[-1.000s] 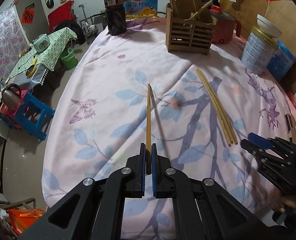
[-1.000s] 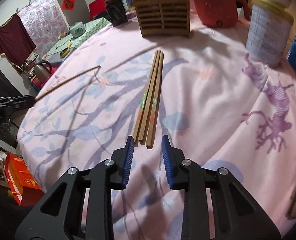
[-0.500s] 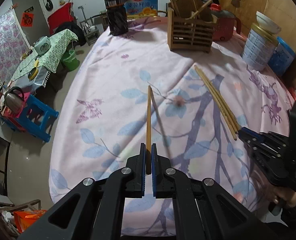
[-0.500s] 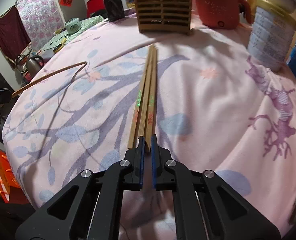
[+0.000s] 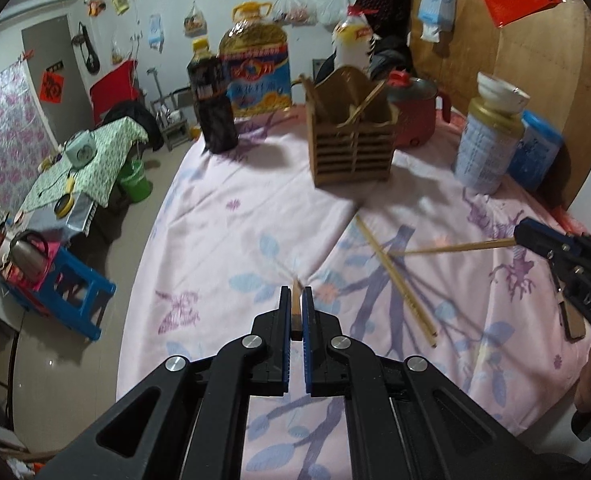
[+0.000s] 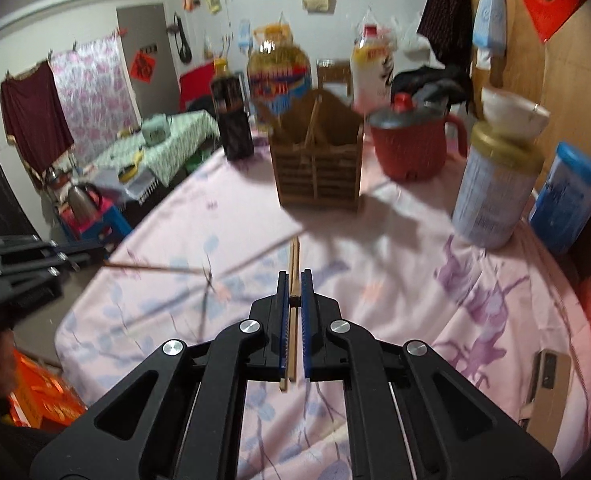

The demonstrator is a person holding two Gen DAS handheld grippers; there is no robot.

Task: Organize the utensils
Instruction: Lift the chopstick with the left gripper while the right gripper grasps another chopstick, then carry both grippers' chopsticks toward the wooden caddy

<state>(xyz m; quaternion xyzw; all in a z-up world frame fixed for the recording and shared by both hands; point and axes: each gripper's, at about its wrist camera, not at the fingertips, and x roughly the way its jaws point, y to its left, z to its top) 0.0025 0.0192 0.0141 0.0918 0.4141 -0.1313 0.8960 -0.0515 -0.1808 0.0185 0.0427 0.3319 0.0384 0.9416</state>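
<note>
My left gripper (image 5: 296,300) is shut on a wooden chopstick (image 5: 295,312), held above the pink tablecloth and pointing toward the wooden utensil holder (image 5: 353,146). My right gripper (image 6: 294,286) is shut on another chopstick (image 6: 293,264), lifted and aimed at the holder (image 6: 317,170). In the left wrist view the right gripper (image 5: 523,236) shows at the right with its chopstick (image 5: 455,247) sticking out leftward. Two chopsticks (image 5: 395,276) still lie on the cloth. The left gripper (image 6: 27,260) with its chopstick (image 6: 155,268) shows at the left of the right wrist view.
Behind the holder stand a dark sauce bottle (image 5: 211,100), a large oil jug (image 5: 255,64) and a red pot (image 5: 415,112). A tin with a bowl on top (image 5: 489,144) and a blue box (image 5: 535,152) stand at the right. A phone (image 6: 547,376) lies near the table edge.
The right gripper closed on a chopstick from the bundle and lifted it off the cloth. Both grippers rose and tilted up toward the holder. The left chopstick now appears foreshortened.
</note>
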